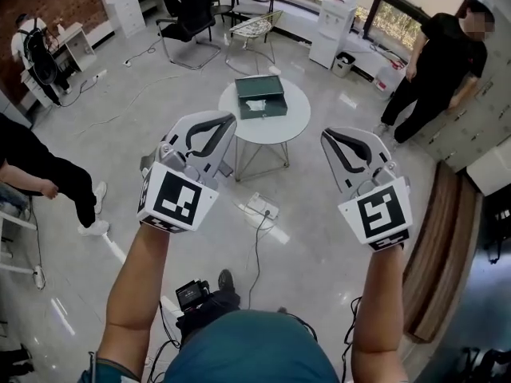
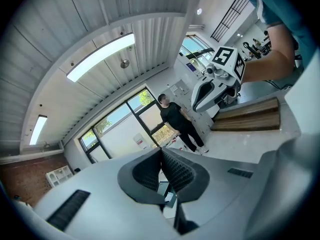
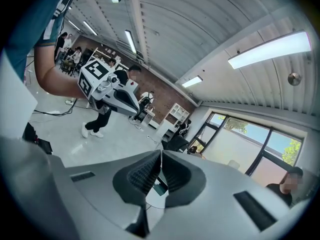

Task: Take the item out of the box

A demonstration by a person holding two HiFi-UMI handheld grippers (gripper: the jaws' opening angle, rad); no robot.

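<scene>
A dark green open box (image 1: 260, 96) sits on a small round white table (image 1: 297, 118) a few steps ahead, with a pale item (image 1: 255, 104) lying inside it. Both grippers are held up in the air, well short of the table. My left gripper (image 1: 230, 119) is shut with nothing between its jaws; its ribbed pads meet in the left gripper view (image 2: 161, 153). My right gripper (image 1: 326, 135) is also shut and empty (image 3: 161, 155). Below the closed pads, a sliver of the box (image 3: 160, 188) shows in the right gripper view.
A power strip (image 1: 262, 207) and cables lie on the floor before the table. Chairs (image 1: 192, 18) stand behind it. A person in black (image 1: 443, 62) stands at the right, another (image 1: 36, 174) at the left. A wooden bench (image 1: 447, 254) runs along the right.
</scene>
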